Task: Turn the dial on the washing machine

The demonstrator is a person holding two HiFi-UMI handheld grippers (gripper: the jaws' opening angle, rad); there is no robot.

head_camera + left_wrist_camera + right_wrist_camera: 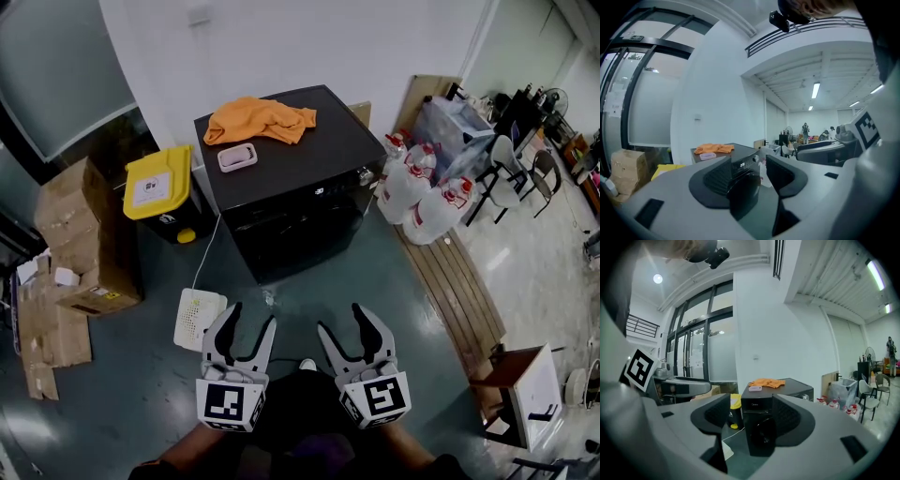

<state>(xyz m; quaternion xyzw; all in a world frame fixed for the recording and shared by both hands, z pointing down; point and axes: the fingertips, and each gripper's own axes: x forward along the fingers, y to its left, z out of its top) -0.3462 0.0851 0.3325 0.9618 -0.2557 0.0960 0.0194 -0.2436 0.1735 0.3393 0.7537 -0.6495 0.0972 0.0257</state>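
One black, box-shaped washing machine stands at upper centre of the head view, its single round dial at the right end of the front panel. Two claws sit at bottom centre, well apart from it: the left gripper and right gripper are both released, jaws spread, with ribbed dark pads grasping nothing. On the machine's top lie one crumpled orange cloth and one small pink rectangular dish.

Black front-loading washing machine against the white wall, small silvery dial at its panel's right end
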